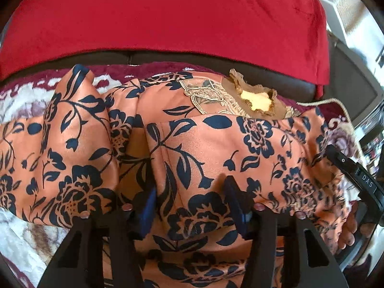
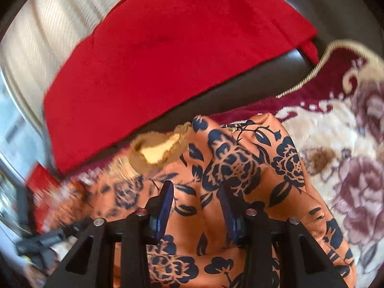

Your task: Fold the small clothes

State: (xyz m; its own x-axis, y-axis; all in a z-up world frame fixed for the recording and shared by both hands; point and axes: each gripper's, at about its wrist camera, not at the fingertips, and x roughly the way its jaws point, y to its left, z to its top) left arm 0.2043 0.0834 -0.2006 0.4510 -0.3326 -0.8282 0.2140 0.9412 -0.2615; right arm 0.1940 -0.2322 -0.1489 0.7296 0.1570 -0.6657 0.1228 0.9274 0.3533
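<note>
Spread across a patterned blanket (image 1: 14, 230), the orange floral garment (image 1: 79, 148) runs with its long axis left to right, its embroidered neckline (image 1: 254, 98) on the far side, before a red cover (image 1: 168, 19). Left gripper (image 1: 189, 206): jaws half apart, a raised ridge of cloth between them; whether they pinch it I cannot tell. Right gripper (image 2: 195, 204): the same, at the garment's right end and nearer that edge.

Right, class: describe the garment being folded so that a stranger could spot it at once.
Find the red blanket at the back. In front of it, on the cream-and-maroon flowered cover, lies the orange garment. Only it carries dark navy flowers and a gold embroidered neckline.
</note>
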